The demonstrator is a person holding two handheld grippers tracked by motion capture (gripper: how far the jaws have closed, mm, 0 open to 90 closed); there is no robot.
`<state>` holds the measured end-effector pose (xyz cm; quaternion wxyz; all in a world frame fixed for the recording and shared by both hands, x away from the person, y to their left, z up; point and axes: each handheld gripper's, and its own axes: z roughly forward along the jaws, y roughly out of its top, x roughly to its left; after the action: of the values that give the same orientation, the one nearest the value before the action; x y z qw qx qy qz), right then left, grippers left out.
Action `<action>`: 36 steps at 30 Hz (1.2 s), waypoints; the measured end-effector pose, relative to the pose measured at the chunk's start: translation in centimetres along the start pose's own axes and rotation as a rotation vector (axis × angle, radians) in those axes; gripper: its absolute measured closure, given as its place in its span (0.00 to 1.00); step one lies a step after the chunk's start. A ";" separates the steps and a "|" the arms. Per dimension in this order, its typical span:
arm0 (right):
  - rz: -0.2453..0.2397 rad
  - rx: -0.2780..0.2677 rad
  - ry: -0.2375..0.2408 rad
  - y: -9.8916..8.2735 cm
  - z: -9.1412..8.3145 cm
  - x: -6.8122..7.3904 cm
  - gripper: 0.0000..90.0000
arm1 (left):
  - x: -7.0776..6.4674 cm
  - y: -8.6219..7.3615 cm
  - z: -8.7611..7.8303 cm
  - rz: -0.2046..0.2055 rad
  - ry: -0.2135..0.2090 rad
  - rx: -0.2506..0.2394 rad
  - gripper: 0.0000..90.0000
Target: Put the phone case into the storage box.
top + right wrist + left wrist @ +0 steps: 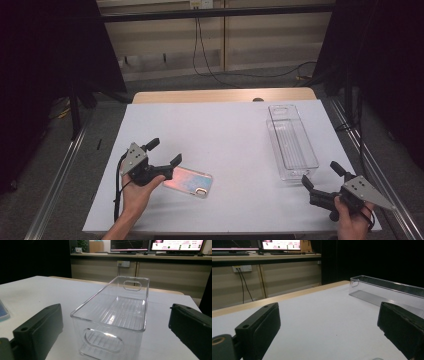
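Left gripper [166, 153], jaws apart, sits just left of the phone case [187, 181], whose long axis runs rightward; right gripper [322, 176], jaws apart, faces the clear bin [292, 141]

Iridescent phone case [187, 181] lying flat at table's near left, clear oblong bin [291, 141] upright at right

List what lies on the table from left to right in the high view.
left claw → phone case → clear bin → right claw
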<state>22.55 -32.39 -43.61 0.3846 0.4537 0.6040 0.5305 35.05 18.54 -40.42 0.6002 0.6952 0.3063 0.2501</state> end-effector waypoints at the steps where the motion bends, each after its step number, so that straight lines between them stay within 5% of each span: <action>1: -0.002 -0.001 0.002 0.0 0.0 0.0 0.00 | 0.0 0.1 0.2 0.013 0.002 0.001 0.05; 17: -0.008 0.003 0.018 0.0 0.2 0.0 0.00 | 0.5 1.6 3.1 0.036 0.014 -0.037 0.09; 20: -0.008 0.001 0.017 0.0 0.1 0.0 0.00 | 0.4 1.1 3.7 0.047 0.015 0.002 0.09; 27: -0.010 -0.002 0.023 0.0 0.1 0.0 0.00 | 0.4 0.8 4.0 0.063 -0.026 0.017 0.28; 36: -0.011 -0.009 0.028 0.0 0.1 0.0 0.00 | 0.9 0.7 4.0 0.030 -0.060 0.024 0.54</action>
<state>22.61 -32.33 -43.59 0.3812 0.4412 0.6092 0.5375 38.61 16.46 -40.37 0.5968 0.7141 0.2807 0.2346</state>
